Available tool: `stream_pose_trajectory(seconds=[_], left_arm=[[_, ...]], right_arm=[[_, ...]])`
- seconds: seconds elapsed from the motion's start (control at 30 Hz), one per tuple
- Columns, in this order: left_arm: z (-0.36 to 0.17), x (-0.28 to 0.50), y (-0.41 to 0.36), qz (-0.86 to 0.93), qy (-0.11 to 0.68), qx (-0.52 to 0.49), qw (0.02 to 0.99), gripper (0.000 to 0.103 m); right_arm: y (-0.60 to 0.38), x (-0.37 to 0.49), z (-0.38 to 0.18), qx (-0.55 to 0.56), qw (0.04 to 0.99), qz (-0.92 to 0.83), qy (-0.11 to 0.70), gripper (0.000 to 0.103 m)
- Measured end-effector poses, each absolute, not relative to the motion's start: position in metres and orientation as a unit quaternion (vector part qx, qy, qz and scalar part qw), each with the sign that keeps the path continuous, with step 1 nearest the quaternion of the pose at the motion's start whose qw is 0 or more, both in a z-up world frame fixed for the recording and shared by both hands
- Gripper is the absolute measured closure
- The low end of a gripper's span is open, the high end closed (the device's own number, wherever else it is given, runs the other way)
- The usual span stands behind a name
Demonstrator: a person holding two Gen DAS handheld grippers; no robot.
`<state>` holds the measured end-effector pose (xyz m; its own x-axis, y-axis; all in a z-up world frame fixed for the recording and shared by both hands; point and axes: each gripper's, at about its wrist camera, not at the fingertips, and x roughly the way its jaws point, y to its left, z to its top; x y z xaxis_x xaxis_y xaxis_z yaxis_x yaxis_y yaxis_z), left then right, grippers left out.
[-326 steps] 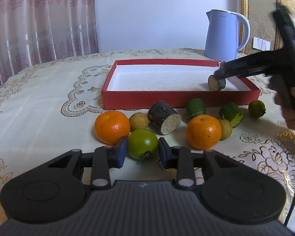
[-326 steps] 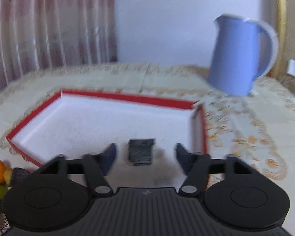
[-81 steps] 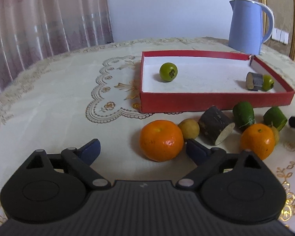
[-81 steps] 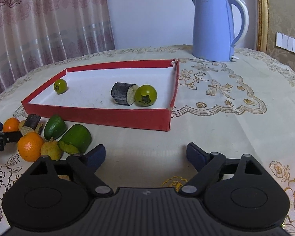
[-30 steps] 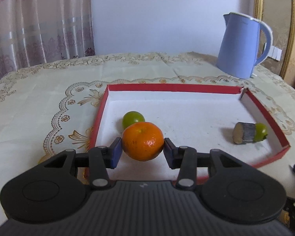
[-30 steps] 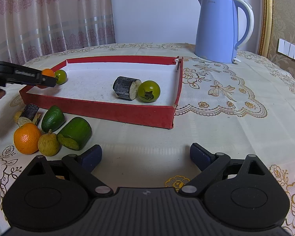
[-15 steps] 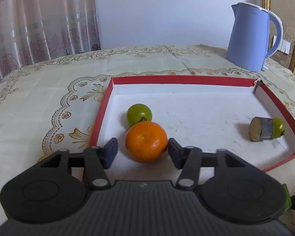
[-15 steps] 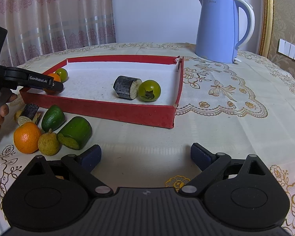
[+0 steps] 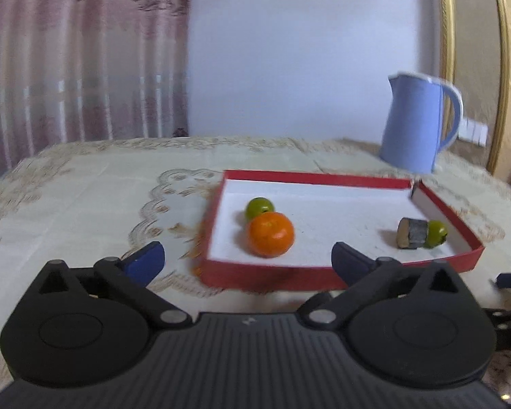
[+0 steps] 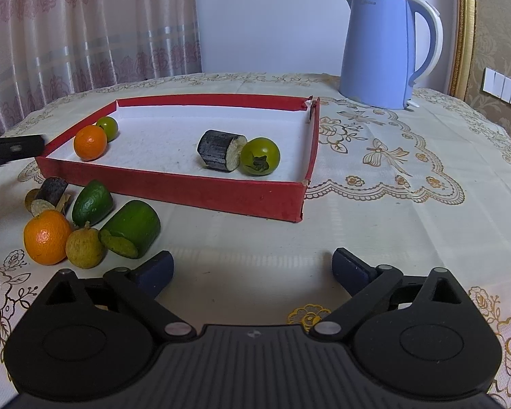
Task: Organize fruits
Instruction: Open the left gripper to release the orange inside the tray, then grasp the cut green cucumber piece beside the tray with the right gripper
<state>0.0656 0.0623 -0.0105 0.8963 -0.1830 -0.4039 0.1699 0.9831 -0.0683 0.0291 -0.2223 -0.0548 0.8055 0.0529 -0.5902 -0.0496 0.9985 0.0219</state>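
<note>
A red tray (image 9: 272, 269) (image 10: 187, 187) with a white floor holds an orange (image 9: 271, 234) (image 10: 90, 143), a green fruit (image 9: 259, 207) (image 10: 107, 127) touching it, a dark cut stub (image 9: 411, 237) (image 10: 219, 155) and a second green fruit (image 9: 436, 233) (image 10: 259, 156). My left gripper (image 9: 247, 262) is open and empty, in front of the tray's near wall. My right gripper (image 10: 252, 269) is open and empty over bare cloth. Left of it lie an orange (image 10: 47, 237), a small yellow fruit (image 10: 85, 248), two green pieces (image 10: 133, 228) (image 10: 92, 202) and a dark stub (image 10: 51, 191).
A blue kettle (image 9: 419, 126) (image 10: 385, 51) stands behind the tray at the right. The embroidered tablecloth (image 10: 408, 177) covers a round table. Curtains hang at the back left. The left gripper's finger (image 10: 12, 150) shows at the left edge of the right wrist view.
My left gripper let go of the orange in the tray, opened wide and drew back and up from the tray. The right gripper stayed put.
</note>
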Motion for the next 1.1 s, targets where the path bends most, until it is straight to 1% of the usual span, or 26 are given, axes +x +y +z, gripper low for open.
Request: stream_pose_trajectory(seconds=[0.1,0.23,0.3,0.53,0.63,0.7,0.8,0.93,1.1], left_arm=[[-0.015,0.054,0.075,-0.085,0.224,-0.029,0.971,0.0],[-0.031,0.041,0.081,-0.079,0.259,-0.012,0.963,0.0],[-0.032,0.038,0.082,-0.073,0.26,-0.015,0.963,0.0],[-0.044,0.055,0.081,-0.036,0.322,-0.001,0.946,0.0],[-0.044,0.054,0.081,-0.035,0.321,0.002,0.947,0.0],[-0.044,0.054,0.081,-0.035,0.323,0.001,0.946,0.0],[-0.044,0.054,0.08,-0.033,0.325,0.006,0.945,0.0],[-0.044,0.054,0.08,-0.033,0.325,0.006,0.945,0.0],[-0.044,0.055,0.079,-0.033,0.325,0.006,0.945,0.0]], right_arm=[[-0.222,0.029,-0.055,0.002,0.95,0.027,0.311,0.003],[-0.222,0.029,-0.055,0.002,0.95,0.027,0.311,0.002],[-0.222,0.03,-0.054,0.001,0.95,0.027,0.312,0.002],[-0.222,0.03,-0.053,0.0,0.95,0.027,0.311,0.002],[-0.222,0.023,-0.049,-0.003,0.957,0.023,0.289,0.002],[-0.226,0.017,-0.046,0.035,0.961,0.029,0.271,0.002],[-0.226,0.018,-0.041,0.088,0.955,0.066,0.277,0.002],[-0.214,0.024,-0.037,0.078,0.957,0.054,0.275,0.003],[-0.194,0.032,-0.039,0.064,0.953,0.045,0.293,0.003]])
